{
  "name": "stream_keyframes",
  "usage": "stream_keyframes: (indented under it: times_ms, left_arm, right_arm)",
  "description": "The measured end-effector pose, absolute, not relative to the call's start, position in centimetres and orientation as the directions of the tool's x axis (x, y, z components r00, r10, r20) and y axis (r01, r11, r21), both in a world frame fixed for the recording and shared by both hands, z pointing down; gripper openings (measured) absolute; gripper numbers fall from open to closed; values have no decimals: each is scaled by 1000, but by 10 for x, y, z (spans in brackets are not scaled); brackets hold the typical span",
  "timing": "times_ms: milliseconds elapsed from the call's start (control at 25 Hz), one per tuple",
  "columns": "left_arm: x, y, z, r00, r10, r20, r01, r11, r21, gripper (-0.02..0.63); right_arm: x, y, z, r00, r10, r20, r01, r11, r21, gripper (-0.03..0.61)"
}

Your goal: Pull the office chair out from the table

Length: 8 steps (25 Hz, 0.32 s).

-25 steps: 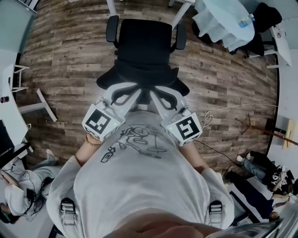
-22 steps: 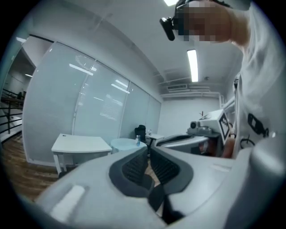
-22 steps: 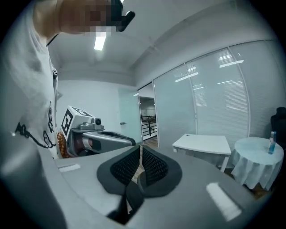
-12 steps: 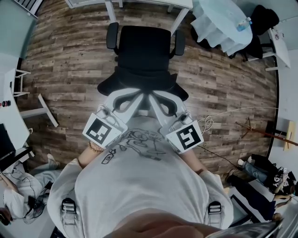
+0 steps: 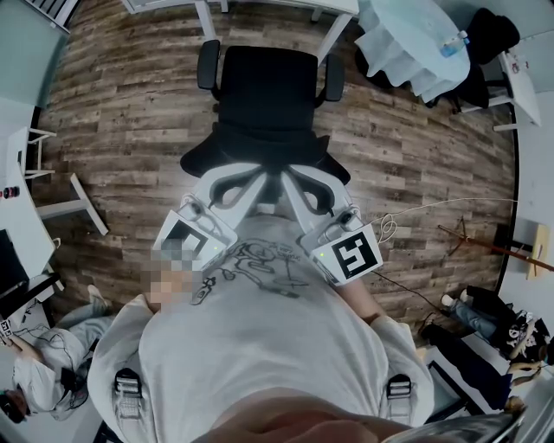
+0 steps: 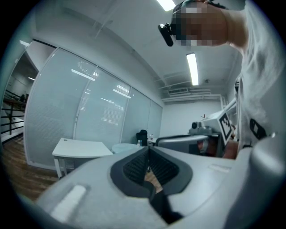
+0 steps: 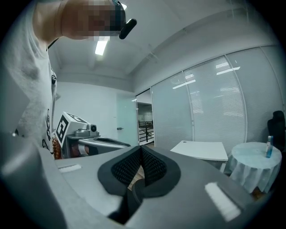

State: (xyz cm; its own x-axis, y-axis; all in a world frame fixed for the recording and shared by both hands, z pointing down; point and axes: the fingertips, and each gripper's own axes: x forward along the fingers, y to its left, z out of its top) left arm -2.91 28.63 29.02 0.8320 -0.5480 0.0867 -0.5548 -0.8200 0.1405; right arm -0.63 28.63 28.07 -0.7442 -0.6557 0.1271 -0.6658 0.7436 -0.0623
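Shifted since a second ago, head view: office chair (image 5: pixel 268 86) a little lower in frame on the wood floor (image 5: pixel 130 112), seat near the white worktop (image 5: pixel 286 5) now edging in at the top, cloth-covered round table (image 5: pixel 415 43) off to one side, left gripper (image 5: pixel 249 173) and right gripper (image 5: pixel 299 173) side by side over the top of the chair back. Left gripper view: fingers (image 6: pixel 134 166) closed tip to tip, nothing pinched at the tips, dark piece below them not identifiable, worktop and round table ahead. Right gripper view: fingers (image 7: pixel 154 169) likewise pressed together, same two tables beyond.
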Motion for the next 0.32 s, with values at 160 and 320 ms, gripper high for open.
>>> stream_keyframes:
  times_ms: [160, 320]
  left_arm:
    - [-28, 285, 286, 830, -552, 75, -557, -817, 149, 5]
    - [-29, 288, 289, 830, -552, 80, -557, -820, 133, 5]
  right_arm:
    - [-6, 287, 281, -744, -655, 128, -666, 743, -67, 6]
    - [-6, 290, 281, -745, -655, 128, -665, 743, -71, 6]
